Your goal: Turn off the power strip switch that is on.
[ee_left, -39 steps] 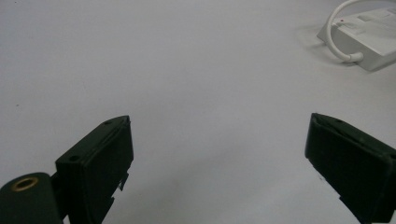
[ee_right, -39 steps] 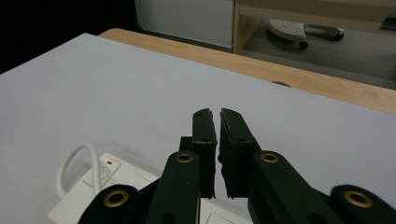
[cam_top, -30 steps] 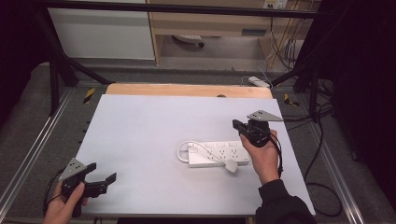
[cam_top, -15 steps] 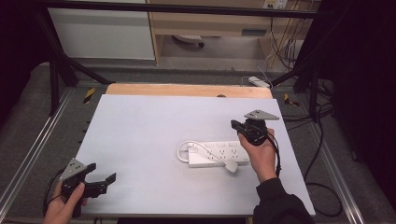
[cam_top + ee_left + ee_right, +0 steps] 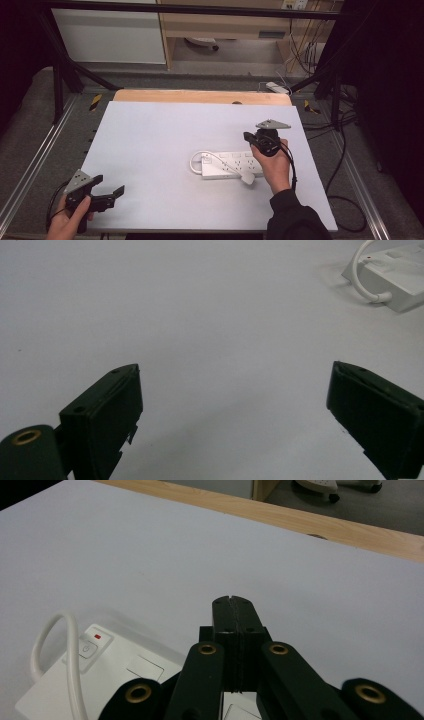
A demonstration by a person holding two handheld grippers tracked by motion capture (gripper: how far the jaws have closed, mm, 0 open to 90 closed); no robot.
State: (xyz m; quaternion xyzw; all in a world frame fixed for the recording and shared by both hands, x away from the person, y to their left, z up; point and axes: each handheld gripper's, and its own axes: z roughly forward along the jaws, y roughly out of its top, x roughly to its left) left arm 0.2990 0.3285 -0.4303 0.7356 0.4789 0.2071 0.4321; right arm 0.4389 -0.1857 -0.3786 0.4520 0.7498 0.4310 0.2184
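A white power strip (image 5: 227,165) lies flat on the white table right of centre, its white cable (image 5: 196,161) looping off its left end and a white plug (image 5: 247,178) resting on its front edge. The strip's switch end (image 5: 95,645) shows a red light. My right gripper (image 5: 251,140) hovers above the strip's right half, jaws pressed together with nothing between them (image 5: 232,602). My left gripper (image 5: 111,192) sits at the table's front left corner, jaws wide apart and empty (image 5: 235,405), with the power strip (image 5: 395,275) far off ahead.
The white table top (image 5: 160,130) has a wooden strip (image 5: 200,96) along its far edge. Metal frame rails (image 5: 30,165) run along both sides. Cables (image 5: 345,200) hang off the right side over the floor.
My right gripper has shifted slightly up and away over the power strip. The left gripper has stayed put.
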